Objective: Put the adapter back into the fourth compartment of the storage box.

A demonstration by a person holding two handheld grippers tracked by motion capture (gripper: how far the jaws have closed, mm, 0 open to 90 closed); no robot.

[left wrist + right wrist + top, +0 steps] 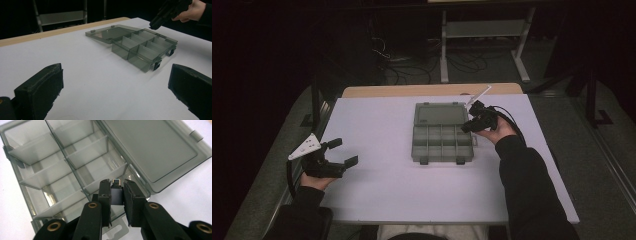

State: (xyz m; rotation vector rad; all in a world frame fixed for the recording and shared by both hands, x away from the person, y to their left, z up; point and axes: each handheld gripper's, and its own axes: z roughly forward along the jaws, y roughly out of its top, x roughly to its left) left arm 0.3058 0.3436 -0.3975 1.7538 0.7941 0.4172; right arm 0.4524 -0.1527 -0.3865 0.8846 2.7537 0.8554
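We are holding small plug [116, 192] pinched in right tongs [117, 185], poised just above box [443, 134] right-end compartments, plug tip pointing onward. Left tongs [343, 151] idling wide open, empty, well apart on surface [377, 190].

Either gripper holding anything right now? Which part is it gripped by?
The right gripper clamps a small dark adapter by its flat sides, metal plug tip poking out over the open organizer box. The left gripper is open, empty.
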